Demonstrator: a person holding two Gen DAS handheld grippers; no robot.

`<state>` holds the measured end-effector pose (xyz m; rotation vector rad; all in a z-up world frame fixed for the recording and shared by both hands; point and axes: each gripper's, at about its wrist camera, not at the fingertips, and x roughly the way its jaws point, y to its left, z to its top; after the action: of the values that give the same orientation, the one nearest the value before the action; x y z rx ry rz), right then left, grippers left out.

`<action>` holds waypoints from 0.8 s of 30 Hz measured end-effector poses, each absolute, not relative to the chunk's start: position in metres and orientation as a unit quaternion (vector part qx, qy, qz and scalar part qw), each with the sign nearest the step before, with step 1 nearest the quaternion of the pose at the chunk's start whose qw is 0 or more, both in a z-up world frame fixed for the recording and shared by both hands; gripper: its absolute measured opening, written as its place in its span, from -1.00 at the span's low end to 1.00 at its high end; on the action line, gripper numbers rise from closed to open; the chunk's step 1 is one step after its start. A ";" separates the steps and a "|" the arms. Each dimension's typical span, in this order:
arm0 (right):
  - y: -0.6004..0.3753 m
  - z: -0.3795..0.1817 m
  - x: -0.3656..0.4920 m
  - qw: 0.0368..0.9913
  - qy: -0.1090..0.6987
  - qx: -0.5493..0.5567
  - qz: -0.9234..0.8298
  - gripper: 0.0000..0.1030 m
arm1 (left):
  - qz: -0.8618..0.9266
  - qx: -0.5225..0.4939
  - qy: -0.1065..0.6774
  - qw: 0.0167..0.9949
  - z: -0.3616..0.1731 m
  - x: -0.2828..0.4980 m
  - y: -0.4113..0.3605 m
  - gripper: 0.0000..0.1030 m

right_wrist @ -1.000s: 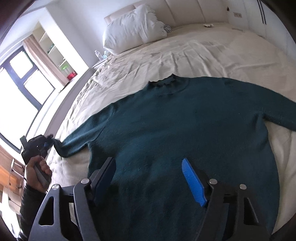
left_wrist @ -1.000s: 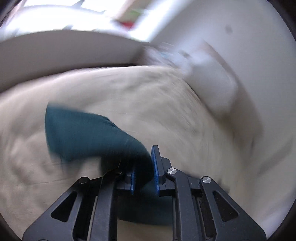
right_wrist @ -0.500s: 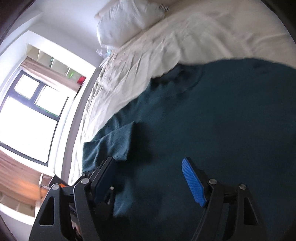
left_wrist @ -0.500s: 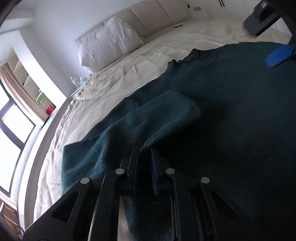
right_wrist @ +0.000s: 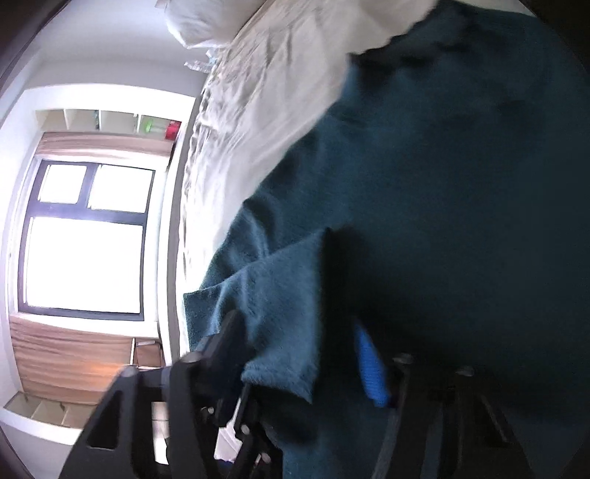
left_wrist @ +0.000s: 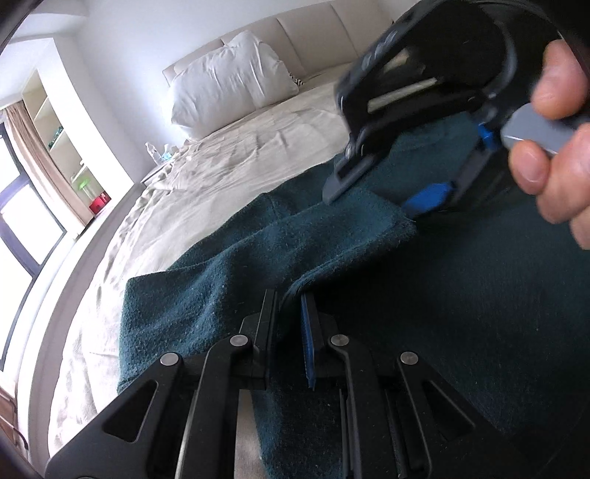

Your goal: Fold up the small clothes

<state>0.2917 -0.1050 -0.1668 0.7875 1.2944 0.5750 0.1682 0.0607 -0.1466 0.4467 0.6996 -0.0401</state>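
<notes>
A dark teal knit sweater (left_wrist: pixel 461 302) lies flat on a cream bed (left_wrist: pixel 236 158). Its left sleeve (left_wrist: pixel 324 235) is folded over onto the body. My left gripper (left_wrist: pixel 289 298) is shut on the edge of this sleeve. My right gripper (left_wrist: pixel 383 191) is open, its jaws straddling the sleeve's cuff end, with a hand behind it. In the right wrist view the right gripper (right_wrist: pixel 302 342) hangs over the folded sleeve (right_wrist: pixel 280 294) and the sweater body (right_wrist: pixel 461 184). The sweater's right side is out of view.
White pillows (left_wrist: pixel 228 88) lean on the padded headboard (left_wrist: pixel 317 29) at the far end. A window (right_wrist: pixel 84 235), curtain and shelves (left_wrist: pixel 62 140) with a red and a green item stand to the left of the bed. Bottles (left_wrist: pixel 158 153) stand beside the bed.
My left gripper carried the sleeve from the bed's side over onto the sweater body. My right gripper swung left and down to the sleeve's cuff end.
</notes>
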 end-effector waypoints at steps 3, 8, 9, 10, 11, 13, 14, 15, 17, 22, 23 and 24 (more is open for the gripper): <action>-0.097 -0.166 0.297 0.692 0.586 0.333 0.259 -0.81 | -0.016 0.205 0.335 0.920 -0.142 0.168 0.065 -0.78; -0.107 -0.145 0.294 0.725 0.555 0.312 0.264 -0.83 | -0.034 0.129 0.335 0.933 -0.119 0.164 0.087 -0.77; -0.114 -0.139 0.295 0.734 0.547 0.310 0.257 -0.83 | -0.036 0.112 0.331 0.936 -0.113 0.161 0.093 -0.77; -0.121 -0.135 0.295 0.741 0.542 0.308 0.251 -0.83 | -0.039 0.088 0.326 0.940 -0.106 0.158 0.100 -0.77; -0.130 -0.131 0.295 0.750 0.535 0.304 0.244 -0.83 | -0.042 0.060 0.320 0.945 -0.097 0.155 0.111 -0.77; -0.149 -0.122 0.297 0.767 0.522 0.296 0.229 -0.84 | -0.046 0.009 0.313 0.949 -0.084 0.153 0.132 -0.77; -0.164 -0.118 0.296 0.776 0.515 0.294 0.217 -0.84 | -0.044 -0.018 0.313 0.948 -0.079 0.155 0.146 -0.77; -0.173 -0.117 0.297 0.780 0.511 0.294 0.209 -0.84 | -0.037 -0.040 0.317 0.947 -0.076 0.158 0.159 -0.77; -0.195 -0.116 0.298 0.787 0.505 0.300 0.189 -0.84 | -0.020 -0.085 0.330 0.940 -0.074 0.169 0.187 -0.77; -0.240 -0.118 0.293 0.802 0.491 0.308 0.148 -0.84 | 0.004 -0.168 0.351 0.921 -0.071 0.190 0.241 -0.77; -0.254 -0.120 0.289 0.804 0.488 0.310 0.140 -0.84 | 0.007 -0.167 0.352 0.921 -0.069 0.193 0.244 -0.77; -0.264 -0.122 0.288 0.803 0.487 0.317 0.131 -0.84 | 0.010 -0.165 0.354 0.921 -0.068 0.196 0.247 -0.77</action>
<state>0.2879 -0.2636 -0.1225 0.6784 1.0432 0.2806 0.1964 0.2473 -0.0683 -0.3386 0.7275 0.0197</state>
